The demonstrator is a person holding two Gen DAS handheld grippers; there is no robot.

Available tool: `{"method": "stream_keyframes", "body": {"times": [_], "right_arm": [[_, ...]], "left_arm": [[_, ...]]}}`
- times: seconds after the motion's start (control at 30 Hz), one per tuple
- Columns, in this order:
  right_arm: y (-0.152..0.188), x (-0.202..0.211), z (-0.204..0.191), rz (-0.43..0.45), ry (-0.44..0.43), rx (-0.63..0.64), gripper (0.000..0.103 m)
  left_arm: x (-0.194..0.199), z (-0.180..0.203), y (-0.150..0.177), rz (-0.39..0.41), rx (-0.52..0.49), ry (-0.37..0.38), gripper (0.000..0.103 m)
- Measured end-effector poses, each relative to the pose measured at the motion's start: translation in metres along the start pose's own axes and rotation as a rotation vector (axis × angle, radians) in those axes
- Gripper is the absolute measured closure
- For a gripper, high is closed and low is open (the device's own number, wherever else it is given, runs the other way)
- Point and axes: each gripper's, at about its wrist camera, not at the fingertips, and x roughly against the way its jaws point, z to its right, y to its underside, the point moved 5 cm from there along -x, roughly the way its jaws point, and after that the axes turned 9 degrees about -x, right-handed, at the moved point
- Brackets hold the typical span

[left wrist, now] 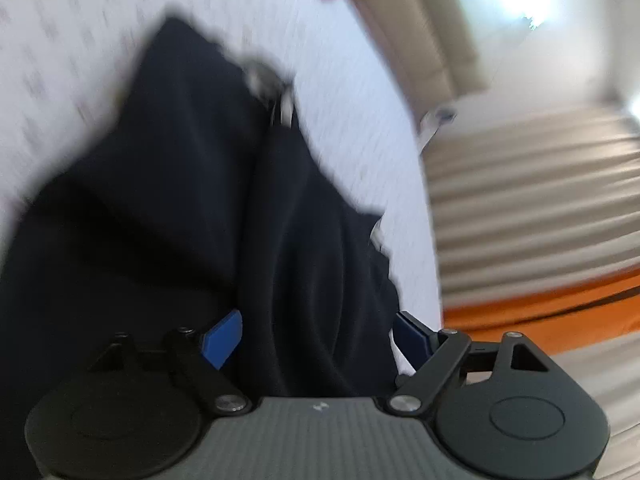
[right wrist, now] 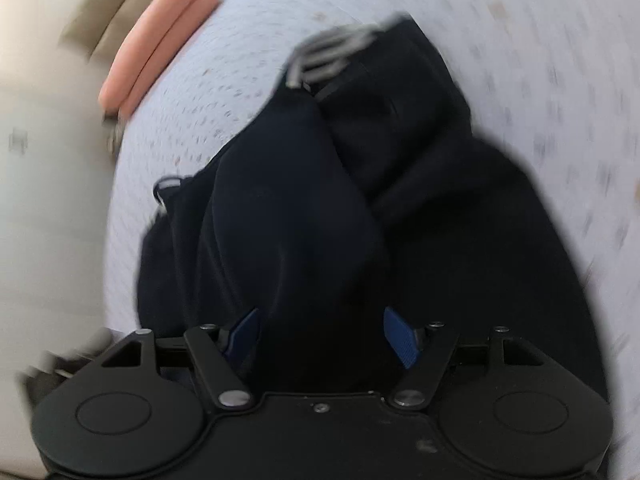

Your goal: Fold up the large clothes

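Observation:
A large dark navy garment [left wrist: 192, 184] lies bunched on a white patterned sheet [left wrist: 80, 40]. A grey-white striped band [left wrist: 268, 80] shows at its far end. My left gripper [left wrist: 318, 338] hangs just over the garment's near part with its blue pads [left wrist: 224, 336] spread wide; cloth lies below and between them, not pinched. In the right wrist view the same garment [right wrist: 320, 200] fills the middle, its striped band [right wrist: 332, 56] at the top. My right gripper [right wrist: 322, 334] is open too, its blue pads [right wrist: 400, 336] apart over a raised fold. Both views are motion-blurred.
An orange-pink folded item [right wrist: 156, 44] lies at the sheet's far edge, beside a beige sofa [right wrist: 60, 20]. In the left wrist view a striped beige floor [left wrist: 540, 184] and an orange strip [left wrist: 560, 312] lie to the right of the sheet's edge.

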Motion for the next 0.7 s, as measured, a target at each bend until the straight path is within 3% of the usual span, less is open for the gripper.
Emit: {"method": "stream_keyframes", "body": {"times": [0.07,0.13,0.2,0.27,0.3,0.4,0.47,0.57,0.7], "right_arm": [[0.005,-0.011,-0.004,-0.026,0.008,-0.022,0.020],[0.008,-0.013,-0.016,-0.004,-0.018,0.016,0.029],[0.008,-0.008,-0.039,0.041,-0.043,0.102,0.074],[0.005,0.007,-0.058,0.083,-0.133,0.147,0.084],[0.004,0.018,-0.064,0.113,-0.183,0.163,0.087],[0.004,0.038,-0.069,0.149,-0.296,0.222,0.087],[0.007,0.040,-0.059,0.113,-0.327,0.230,0.087],[0.022,0.027,-0.031,0.057,-0.207,0.244,0.088],[0.042,-0.007,0.021,-0.075,0.046,0.207,0.083]], "left_arm": [[-0.033,0.000,0.006,-0.095,-0.020,-0.093,0.034],[-0.052,-0.001,0.017,-0.170,-0.047,-0.148,0.071],[-0.061,0.001,0.018,-0.189,-0.050,-0.142,0.092],[-0.049,0.011,0.010,-0.128,-0.071,-0.096,0.093],[-0.037,0.018,0.004,-0.059,-0.073,-0.027,0.093],[0.006,0.031,-0.019,0.142,-0.046,0.175,0.093],[0.019,0.028,-0.028,0.183,-0.057,0.230,0.092],[0.016,0.008,-0.020,0.122,-0.072,0.190,0.092],[-0.010,-0.031,0.024,-0.154,-0.148,-0.052,0.089]]}}
